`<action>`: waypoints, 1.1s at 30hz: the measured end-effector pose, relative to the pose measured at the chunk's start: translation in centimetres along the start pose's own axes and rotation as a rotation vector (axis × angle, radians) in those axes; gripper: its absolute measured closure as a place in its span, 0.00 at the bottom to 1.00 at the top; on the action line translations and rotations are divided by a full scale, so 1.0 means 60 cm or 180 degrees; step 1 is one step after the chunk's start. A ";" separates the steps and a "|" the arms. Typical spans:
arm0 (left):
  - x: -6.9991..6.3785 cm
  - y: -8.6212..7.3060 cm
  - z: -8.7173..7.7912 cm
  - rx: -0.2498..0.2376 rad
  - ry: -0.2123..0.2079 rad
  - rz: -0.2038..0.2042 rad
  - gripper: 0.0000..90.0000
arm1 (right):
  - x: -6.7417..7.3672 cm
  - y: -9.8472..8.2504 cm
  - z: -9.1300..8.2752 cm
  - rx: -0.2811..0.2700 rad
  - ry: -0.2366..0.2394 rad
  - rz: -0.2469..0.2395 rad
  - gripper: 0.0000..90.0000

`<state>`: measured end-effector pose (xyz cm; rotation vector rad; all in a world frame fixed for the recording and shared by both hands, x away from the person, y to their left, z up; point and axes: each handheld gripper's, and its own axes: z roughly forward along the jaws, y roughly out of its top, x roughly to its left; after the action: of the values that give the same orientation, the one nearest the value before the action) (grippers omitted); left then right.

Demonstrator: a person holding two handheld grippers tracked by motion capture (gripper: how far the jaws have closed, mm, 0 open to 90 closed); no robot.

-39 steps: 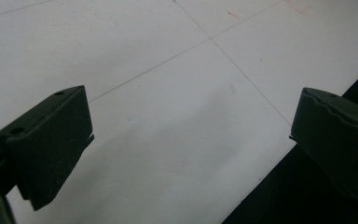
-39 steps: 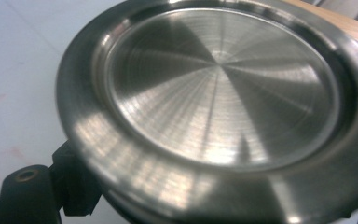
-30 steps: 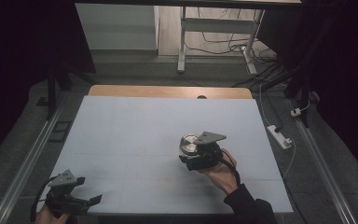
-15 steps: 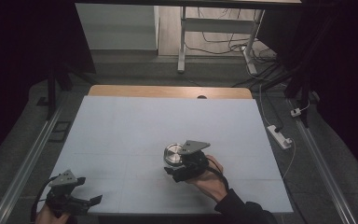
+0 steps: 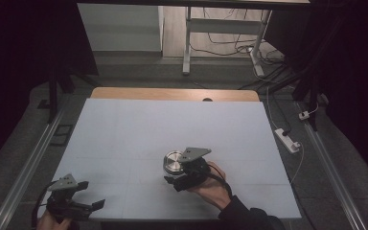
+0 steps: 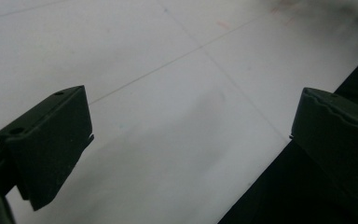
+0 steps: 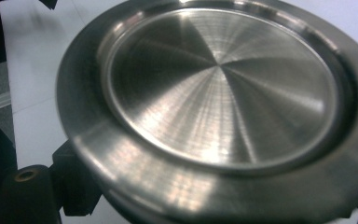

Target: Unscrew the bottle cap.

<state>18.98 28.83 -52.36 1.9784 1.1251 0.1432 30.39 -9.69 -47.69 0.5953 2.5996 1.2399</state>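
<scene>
A round steel disc [image 5: 173,161] with a raised rim sits in the jaws of my right gripper [image 5: 176,175], a little right of the table's middle and toward the near edge. In the right gripper view the disc [image 7: 223,88] looms close, tilted, with one black finger [image 7: 70,186] pressed under its rim at lower left. My left gripper [image 5: 90,194] rests at the near left corner of the white table [image 5: 172,120]. Its fingers [image 6: 46,144] stand wide apart over the bare surface and the table's edge, with nothing between them.
A wooden strip [image 5: 172,93] runs along the table's far edge. Metal rails [image 5: 28,163] flank both sides. A white power strip [image 5: 287,140] and cables lie on the floor to the right. A desk frame [image 5: 187,38] stands beyond the table.
My right gripper has carried the disc leftward and nearer to the person. The left gripper has stayed where it was.
</scene>
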 end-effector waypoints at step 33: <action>-0.038 0.124 0.058 -0.0259 -0.0367 0.0643 0.00 | -0.012 0.007 -0.018 -0.0074 0.0021 -0.0004 0.17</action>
<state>24.18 23.15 -48.68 1.9978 0.8326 0.1757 30.80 -10.52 -46.65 0.5861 2.5870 1.2721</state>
